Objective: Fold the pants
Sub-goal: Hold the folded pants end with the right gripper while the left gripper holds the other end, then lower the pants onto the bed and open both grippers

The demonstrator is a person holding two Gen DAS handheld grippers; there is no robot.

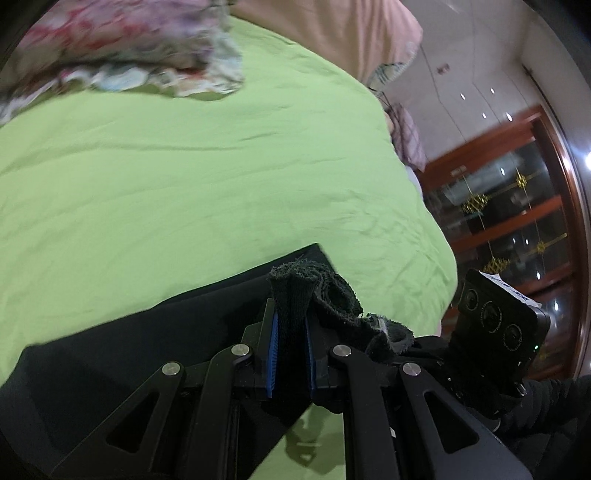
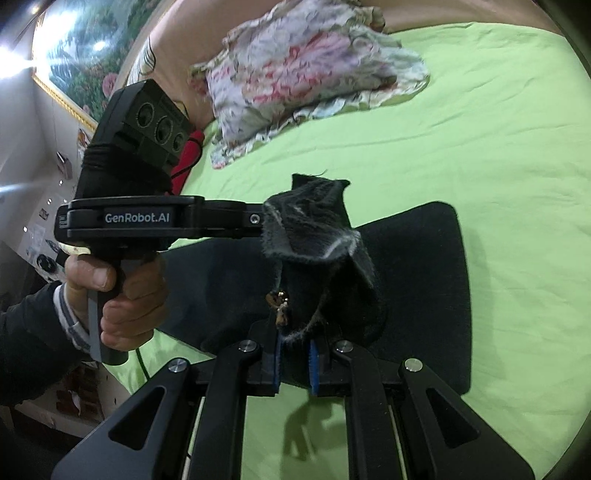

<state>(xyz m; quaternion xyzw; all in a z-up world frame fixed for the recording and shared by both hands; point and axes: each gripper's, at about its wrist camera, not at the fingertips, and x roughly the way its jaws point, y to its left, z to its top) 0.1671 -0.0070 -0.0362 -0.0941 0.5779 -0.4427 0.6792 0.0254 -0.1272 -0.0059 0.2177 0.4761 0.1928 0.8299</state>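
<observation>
Black pants (image 2: 424, 277) lie partly spread on the green bed sheet (image 2: 480, 147). In the left wrist view my left gripper (image 1: 290, 332) is shut on a bunched, frayed edge of the pants (image 1: 295, 291), pinched between the blue pads (image 1: 272, 350). My right gripper (image 2: 295, 354) is shut on the same raised bunch (image 2: 314, 229), close to a brass zip pull (image 2: 279, 301). The right wrist view shows the left gripper (image 2: 264, 221) from the side, held by a hand (image 2: 114, 295) and biting the cloth's left edge. Both grippers sit close together above the sheet.
A crumpled floral cloth (image 2: 306, 62) lies at the head of the bed against a pink headboard (image 1: 332, 33). A wooden cabinet with glass doors (image 1: 517, 221) stands past the bed's edge. A red object (image 2: 190, 155) sits beside the mattress.
</observation>
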